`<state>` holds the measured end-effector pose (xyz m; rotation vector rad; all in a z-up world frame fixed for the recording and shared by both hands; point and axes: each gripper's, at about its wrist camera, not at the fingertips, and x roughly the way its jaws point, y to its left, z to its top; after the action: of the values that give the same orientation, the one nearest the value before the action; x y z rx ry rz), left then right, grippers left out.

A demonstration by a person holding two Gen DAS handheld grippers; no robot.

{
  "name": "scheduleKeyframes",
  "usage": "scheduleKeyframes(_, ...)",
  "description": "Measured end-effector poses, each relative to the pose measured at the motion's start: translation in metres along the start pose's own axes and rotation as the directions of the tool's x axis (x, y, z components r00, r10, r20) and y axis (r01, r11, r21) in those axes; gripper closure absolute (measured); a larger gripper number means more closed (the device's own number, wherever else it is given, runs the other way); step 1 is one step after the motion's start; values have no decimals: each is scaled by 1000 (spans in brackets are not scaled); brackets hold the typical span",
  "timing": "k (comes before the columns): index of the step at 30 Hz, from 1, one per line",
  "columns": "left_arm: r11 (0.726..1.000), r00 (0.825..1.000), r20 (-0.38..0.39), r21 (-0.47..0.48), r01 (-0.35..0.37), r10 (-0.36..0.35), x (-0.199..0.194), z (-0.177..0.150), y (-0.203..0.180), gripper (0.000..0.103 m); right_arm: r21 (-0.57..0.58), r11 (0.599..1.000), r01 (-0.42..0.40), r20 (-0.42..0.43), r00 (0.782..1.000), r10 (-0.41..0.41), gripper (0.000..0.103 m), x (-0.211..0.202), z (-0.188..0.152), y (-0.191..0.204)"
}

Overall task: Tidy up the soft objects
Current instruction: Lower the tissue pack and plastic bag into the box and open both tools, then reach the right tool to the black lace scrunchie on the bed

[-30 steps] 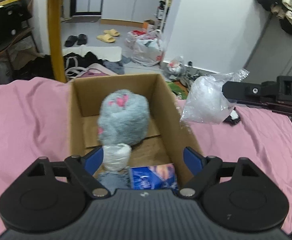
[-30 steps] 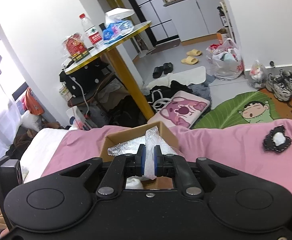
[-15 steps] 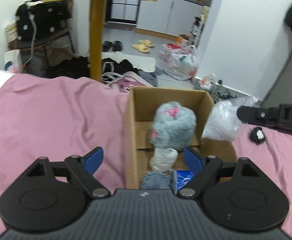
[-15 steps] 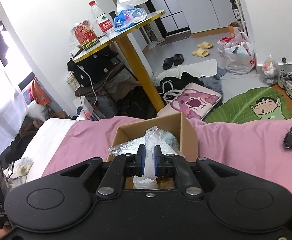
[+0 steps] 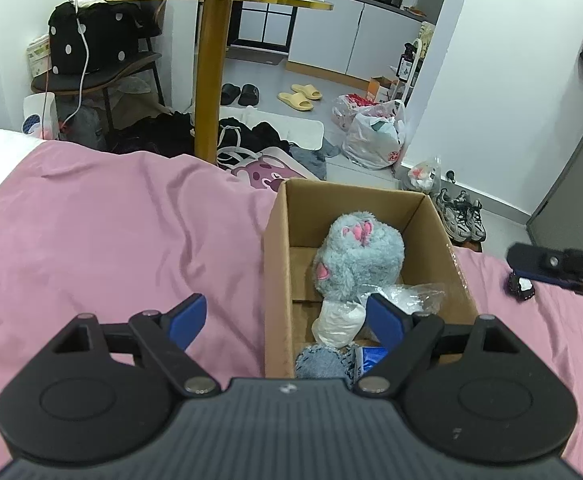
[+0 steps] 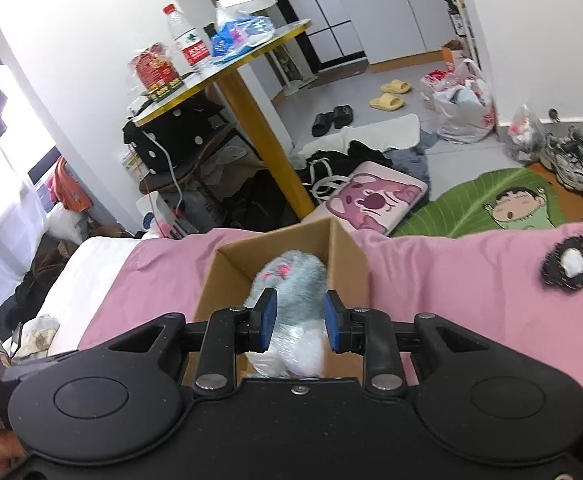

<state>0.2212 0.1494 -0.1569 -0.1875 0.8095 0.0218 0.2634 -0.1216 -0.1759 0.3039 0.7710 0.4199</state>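
A cardboard box (image 5: 277,248) stands on the pink bed cover (image 5: 111,232). In it lie a grey plush paw (image 5: 357,258) with pink pads, a clear plastic bag (image 5: 407,296), a white soft bundle (image 5: 337,322), a blue-grey fluffy piece (image 5: 321,364) and a blue packet (image 5: 367,358). My left gripper (image 5: 287,318) is open and empty at the box's near left edge. My right gripper (image 6: 297,326) is open above the box (image 6: 227,280), with the plush paw (image 6: 291,276) and the bag (image 6: 295,350) below it. The right gripper also shows in the left wrist view (image 5: 559,266).
A small black-and-white soft item (image 6: 567,266) lies on the cover right of the box; it also shows in the left wrist view (image 5: 521,286). Beyond the bed stand a yellow-legged table (image 5: 209,60), a chair with a polka-dot bag (image 5: 91,40), and floor clutter.
My right gripper has opened and the clear plastic bag has dropped into the box. My left gripper has moved back and to the left of the box.
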Motion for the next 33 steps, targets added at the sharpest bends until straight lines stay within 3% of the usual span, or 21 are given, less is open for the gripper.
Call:
scheduleKeyframes(4,1000,1000,-4,-2,4,-4,-1,-1,-2,17,27,999,24,-6,1000,-24,73,-5,-6,-11)
scheduleKeyframes(6,1000,1000,-5,-4,3,-3,-2,0,-4,17,43,999,33,-7,999,-32,68,-8,-9,-16)
scheduleKeyframes(11,1000,1000,-6,7,10,-10,-5,0,-14,17,59,997,59,15,998,-60,39,-17,-14,-28)
scheduleKeyframes(15,1000,1000,-8,21,17,-17,-5,-1,-25,17,70,994,88,29,995,-90,30,-25,-17,-40)
scheduleKeyframes(22,998,999,-15,49,43,-42,-5,-3,-51,17,86,986,144,55,987,-149,2,-35,-21,-63)
scheduleKeyframes(33,990,996,-18,111,84,-83,2,-6,-98,17,147,973,178,54,981,-188,0,-46,-29,-103)
